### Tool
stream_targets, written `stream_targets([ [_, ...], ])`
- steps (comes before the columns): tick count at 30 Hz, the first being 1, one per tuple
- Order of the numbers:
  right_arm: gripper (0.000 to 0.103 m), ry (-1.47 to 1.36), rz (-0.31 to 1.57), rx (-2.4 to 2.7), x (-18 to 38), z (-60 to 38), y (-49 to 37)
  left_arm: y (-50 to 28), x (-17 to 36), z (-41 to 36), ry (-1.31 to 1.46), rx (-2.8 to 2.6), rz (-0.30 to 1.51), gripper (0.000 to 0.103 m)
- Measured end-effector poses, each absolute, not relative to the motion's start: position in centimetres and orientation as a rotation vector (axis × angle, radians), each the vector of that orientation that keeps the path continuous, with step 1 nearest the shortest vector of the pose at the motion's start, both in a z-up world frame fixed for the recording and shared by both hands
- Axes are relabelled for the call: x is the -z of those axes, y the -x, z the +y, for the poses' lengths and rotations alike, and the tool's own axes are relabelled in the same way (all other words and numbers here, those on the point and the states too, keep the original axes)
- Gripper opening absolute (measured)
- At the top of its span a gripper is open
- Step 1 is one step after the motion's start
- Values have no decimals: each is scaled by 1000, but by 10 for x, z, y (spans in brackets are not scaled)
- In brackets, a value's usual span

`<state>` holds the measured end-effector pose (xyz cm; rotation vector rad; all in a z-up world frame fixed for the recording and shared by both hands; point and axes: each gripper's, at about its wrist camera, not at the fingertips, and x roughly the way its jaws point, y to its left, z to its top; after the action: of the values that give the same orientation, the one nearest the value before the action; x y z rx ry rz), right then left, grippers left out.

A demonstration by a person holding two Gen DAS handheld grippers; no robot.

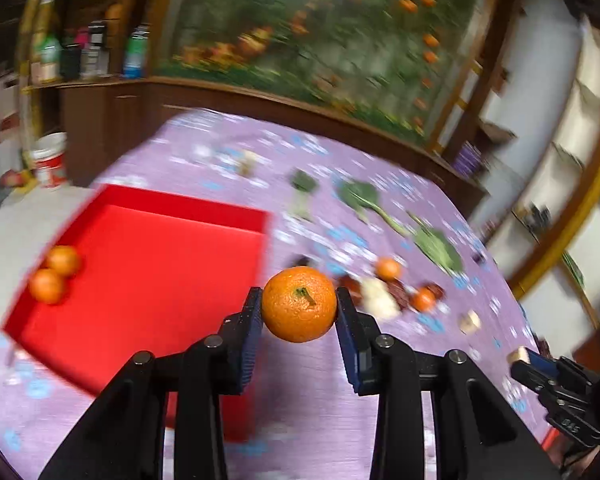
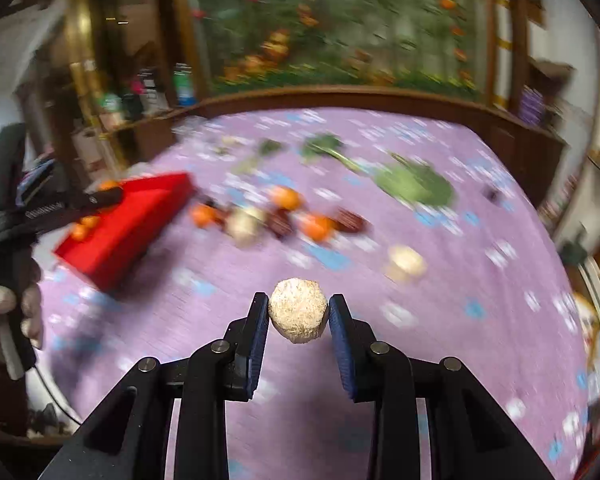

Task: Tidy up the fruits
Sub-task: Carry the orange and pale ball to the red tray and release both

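Beyond the clamped orange [image 1: 299,304], blurred table [image 1: 320,400] items defy identification.

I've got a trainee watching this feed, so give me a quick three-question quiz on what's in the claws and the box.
1. True or false: the left claw grips a mandarin.
2. How many mandarins lie in the red box?
3. The right claw holds: A) a date B) a pale, rough, rounded thing C) a leaf

Key: 1 true; 2 two; 3 B
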<state>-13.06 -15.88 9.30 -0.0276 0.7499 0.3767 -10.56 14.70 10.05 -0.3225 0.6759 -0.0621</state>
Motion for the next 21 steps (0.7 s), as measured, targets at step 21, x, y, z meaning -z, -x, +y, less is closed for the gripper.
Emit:
stream_targets([
  [21, 34, 186, 887, -793, -58, 115, 43, 114, -48, 274, 448, -182, 748, 35],
])
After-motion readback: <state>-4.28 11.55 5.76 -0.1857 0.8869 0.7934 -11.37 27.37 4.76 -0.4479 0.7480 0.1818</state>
